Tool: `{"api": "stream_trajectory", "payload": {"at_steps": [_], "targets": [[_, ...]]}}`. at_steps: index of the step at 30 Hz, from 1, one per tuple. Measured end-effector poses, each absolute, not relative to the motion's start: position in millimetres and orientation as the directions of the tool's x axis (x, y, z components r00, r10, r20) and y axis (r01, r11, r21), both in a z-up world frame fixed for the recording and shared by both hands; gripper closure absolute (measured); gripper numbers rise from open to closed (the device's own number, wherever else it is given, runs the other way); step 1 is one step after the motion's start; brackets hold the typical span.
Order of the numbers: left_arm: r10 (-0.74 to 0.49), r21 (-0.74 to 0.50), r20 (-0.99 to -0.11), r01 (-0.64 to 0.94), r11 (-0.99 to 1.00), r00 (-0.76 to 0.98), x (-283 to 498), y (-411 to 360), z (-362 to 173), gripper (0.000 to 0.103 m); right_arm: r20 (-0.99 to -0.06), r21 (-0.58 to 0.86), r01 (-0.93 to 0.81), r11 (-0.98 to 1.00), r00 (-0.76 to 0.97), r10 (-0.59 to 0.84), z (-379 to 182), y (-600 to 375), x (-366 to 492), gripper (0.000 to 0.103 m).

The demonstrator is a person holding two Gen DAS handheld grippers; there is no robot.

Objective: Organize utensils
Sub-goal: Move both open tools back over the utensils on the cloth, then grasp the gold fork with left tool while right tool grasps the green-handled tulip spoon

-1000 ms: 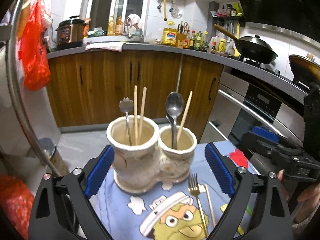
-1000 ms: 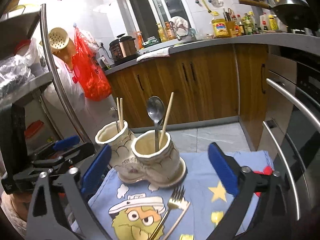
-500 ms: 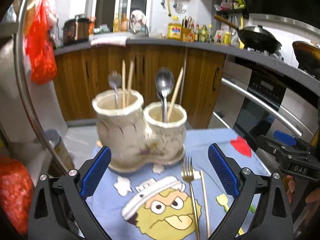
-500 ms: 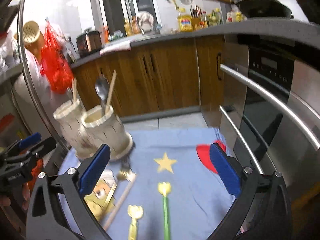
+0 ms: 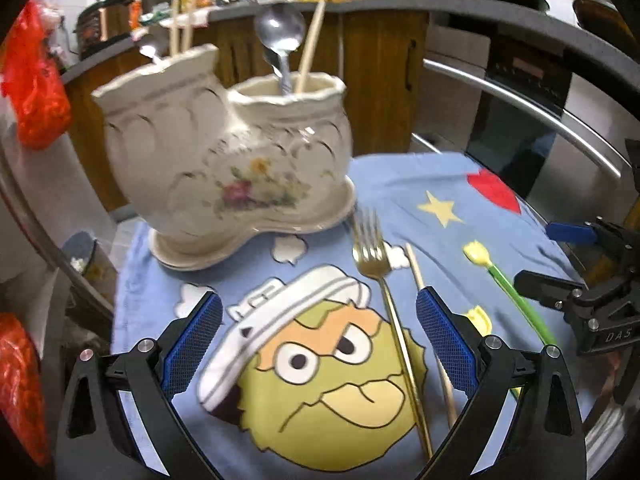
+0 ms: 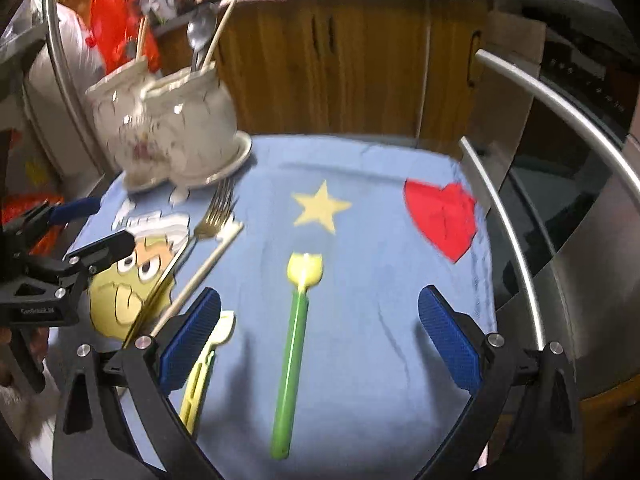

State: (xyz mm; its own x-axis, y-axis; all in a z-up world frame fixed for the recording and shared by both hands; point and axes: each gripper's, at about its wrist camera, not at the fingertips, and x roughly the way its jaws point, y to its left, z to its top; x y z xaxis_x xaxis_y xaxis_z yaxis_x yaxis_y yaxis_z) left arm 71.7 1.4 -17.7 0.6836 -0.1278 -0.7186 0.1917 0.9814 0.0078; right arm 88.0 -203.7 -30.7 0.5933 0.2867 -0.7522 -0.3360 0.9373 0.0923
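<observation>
Left wrist view: glossy cream ceramic double holder (image 5: 224, 160), floral print, at 11 o'clock on blue cartoon cloth (image 5: 400, 184). Right cup holds steel spoon (image 5: 280, 36) and wooden chopstick (image 5: 310, 44); left cup, two chopsticks. Gold fork (image 5: 384, 300) at 1 o'clock. Left gripper (image 5: 320, 344) spread wide, empty.

Right wrist view: green-handled yellow fork (image 6: 296, 340) dead centre between pads. Holder at 10 o'clock. Right gripper (image 6: 320, 340) spread wide, empty.

Dim indoor light, motion blur, fisheye-warped edges.
</observation>
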Motion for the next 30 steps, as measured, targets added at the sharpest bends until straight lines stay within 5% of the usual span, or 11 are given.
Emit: {"api": "stream_trajectory", "payload": {"at_steps": [3,11,20,25,30], "targets": [[-0.156,-0.026,-0.751,0.208,0.978,0.642,76.6,-1.6,-25.4,0.006,-0.765,0.089,-0.359,0.929,0.573,0.294,-33.1,-200.5,86.8,0.008],[-0.204,-0.052,-0.761,0.257,0.965,0.615,79.0,-16.3,-28.0,0.012,-0.797,0.100,-0.375,0.922,0.525,0.300,-42.1,-200.3,86.9,0.036],[-0.233,-0.076,-0.779,0.281,0.957,0.582,85.5,-29.4,-33.4,0.055,-0.810,0.091,-0.402,0.911,0.502,0.303,-45.1,-198.4,81.7,0.066],[-0.227,-0.058,-0.797,0.303,0.951,0.560,91.7,-40.9,-41.1,0.075,-0.814,0.064,-0.403,0.913,0.508,0.281,-47.5,-192.7,80.6,0.068],[-0.184,-0.014,-0.797,0.287,0.958,0.576,94.7,-42.4,-44.2,0.083,-0.810,0.024,-0.403,0.915,0.529,0.254,-48.7,-185.8,81.3,0.072]]}}
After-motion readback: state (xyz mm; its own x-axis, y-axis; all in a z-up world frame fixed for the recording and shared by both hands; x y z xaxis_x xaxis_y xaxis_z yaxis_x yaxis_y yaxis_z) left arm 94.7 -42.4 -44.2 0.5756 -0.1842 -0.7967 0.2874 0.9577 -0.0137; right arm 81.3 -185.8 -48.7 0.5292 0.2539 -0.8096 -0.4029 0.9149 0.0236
